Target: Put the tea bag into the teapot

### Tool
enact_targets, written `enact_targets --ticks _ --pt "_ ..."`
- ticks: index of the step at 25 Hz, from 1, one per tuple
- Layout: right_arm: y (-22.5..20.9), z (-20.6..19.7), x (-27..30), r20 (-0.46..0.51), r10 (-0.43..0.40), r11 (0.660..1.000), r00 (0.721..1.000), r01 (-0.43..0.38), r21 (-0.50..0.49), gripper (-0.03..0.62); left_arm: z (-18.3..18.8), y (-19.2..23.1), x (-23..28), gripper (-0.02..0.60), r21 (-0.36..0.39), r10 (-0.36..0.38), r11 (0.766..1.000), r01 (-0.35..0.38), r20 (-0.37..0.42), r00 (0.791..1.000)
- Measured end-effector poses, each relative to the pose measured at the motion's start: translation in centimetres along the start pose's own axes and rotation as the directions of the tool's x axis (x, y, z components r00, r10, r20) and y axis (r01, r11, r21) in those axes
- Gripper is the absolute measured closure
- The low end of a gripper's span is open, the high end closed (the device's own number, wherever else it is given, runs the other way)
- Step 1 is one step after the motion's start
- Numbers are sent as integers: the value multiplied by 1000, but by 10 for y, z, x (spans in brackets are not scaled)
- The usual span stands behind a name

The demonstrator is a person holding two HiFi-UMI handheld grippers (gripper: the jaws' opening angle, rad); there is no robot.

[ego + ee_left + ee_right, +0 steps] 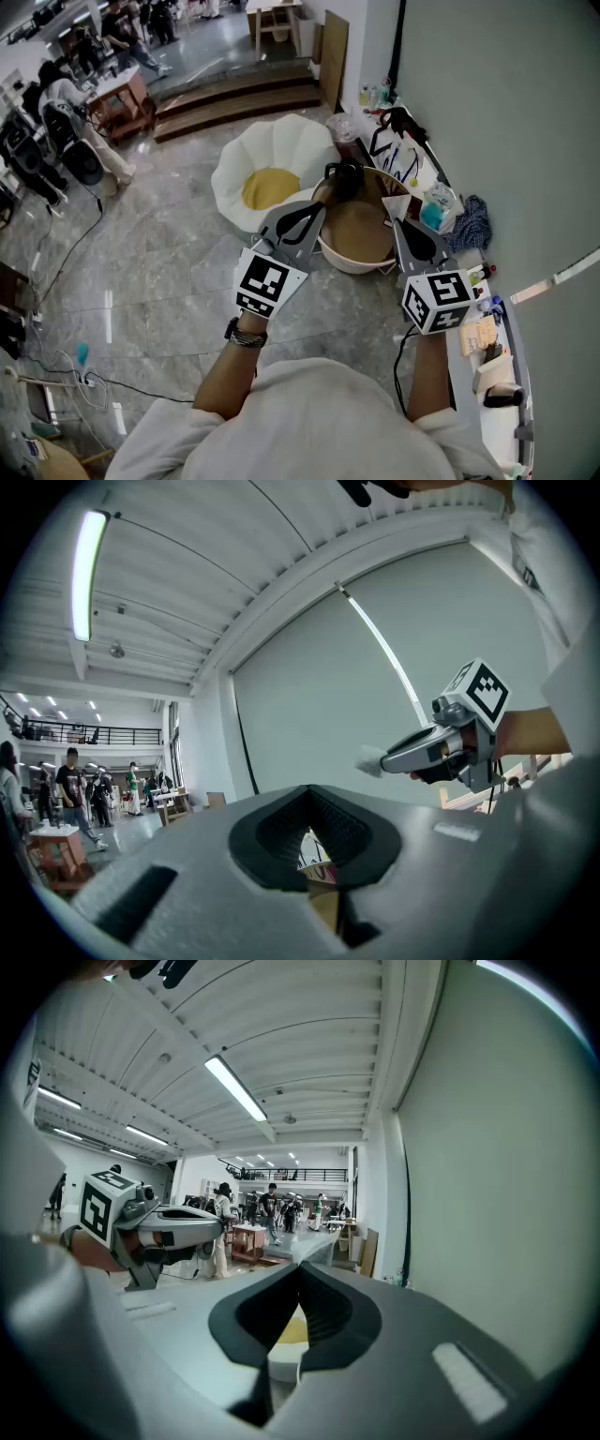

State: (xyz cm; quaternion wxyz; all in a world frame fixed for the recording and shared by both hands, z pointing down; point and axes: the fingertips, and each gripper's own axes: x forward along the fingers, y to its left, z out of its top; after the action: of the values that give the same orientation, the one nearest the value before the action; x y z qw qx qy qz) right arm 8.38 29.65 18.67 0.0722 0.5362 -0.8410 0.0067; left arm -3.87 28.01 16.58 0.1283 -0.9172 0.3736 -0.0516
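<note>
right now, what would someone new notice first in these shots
Two tongs with black-and-white marker cubes fill the middle of the head view: the left tongs shut on nothing, the right tongs pinching a small white piece, probably the tea bag. Just beyond them is a round brown table, and on the floor to its left a big white flower-shaped cushion with a yellow middle.

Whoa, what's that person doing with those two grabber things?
A person holds a gripper in each hand above a round brown table. The right gripper has its fingers shut on a small white thing, probably the tea bag. The left gripper is shut with nothing in it. Both are held up in the air, and the tea bag is not in any pot yet.
</note>
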Motion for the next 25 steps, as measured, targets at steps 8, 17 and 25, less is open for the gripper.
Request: enact_targets --ticks 8,17,25 --pt "-13 5 -15 59 -12 1000 998 11 25 592 0 -17 4 577 -10 3 1000 -3 -4 1000" --pt "-34 -9 -26 35 -10 999 999 9 47 592 -5 -34 8 577 -20 25 999 -26 -37 999" --pt "-45 -22 -21 29 14 998 999 -16 54 592 -18 -42 11 577 -29 51 998 -54 -83 995"
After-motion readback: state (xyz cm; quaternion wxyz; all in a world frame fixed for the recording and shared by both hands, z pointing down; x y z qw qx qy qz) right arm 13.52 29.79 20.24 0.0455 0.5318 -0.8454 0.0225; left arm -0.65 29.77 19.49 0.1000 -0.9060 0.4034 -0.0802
